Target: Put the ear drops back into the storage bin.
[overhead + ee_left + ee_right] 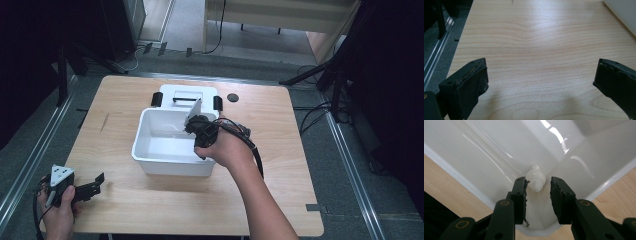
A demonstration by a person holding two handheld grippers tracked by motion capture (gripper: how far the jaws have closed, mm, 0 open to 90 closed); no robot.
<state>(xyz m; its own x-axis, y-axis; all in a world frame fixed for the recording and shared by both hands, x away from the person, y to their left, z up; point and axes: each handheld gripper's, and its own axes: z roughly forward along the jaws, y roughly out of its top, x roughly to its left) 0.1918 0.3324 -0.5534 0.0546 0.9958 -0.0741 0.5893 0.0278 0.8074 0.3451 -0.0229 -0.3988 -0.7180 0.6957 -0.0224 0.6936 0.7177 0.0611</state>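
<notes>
A small white bottle [535, 176] lies on its side in a bottom corner of the white plastic bin [486, 157], its capped end pointing up between my jaws. My right gripper [538, 183] hangs just above it, and its jaws stand a little apart on either side of the cap without pressing on it. In the high view the right gripper [195, 126] points down into the bin [170, 162] near its right wall. My left gripper [98, 183] rests at the table's front left corner. In its own view the left gripper [541, 72] is wide open over bare wood.
The bin's white lid [187, 92] with black clips lies behind the bin. A small black disc [232, 97] sits on the wooden table [280, 150] to the lid's right. The bin's side [624, 12] shows far right in the left gripper view.
</notes>
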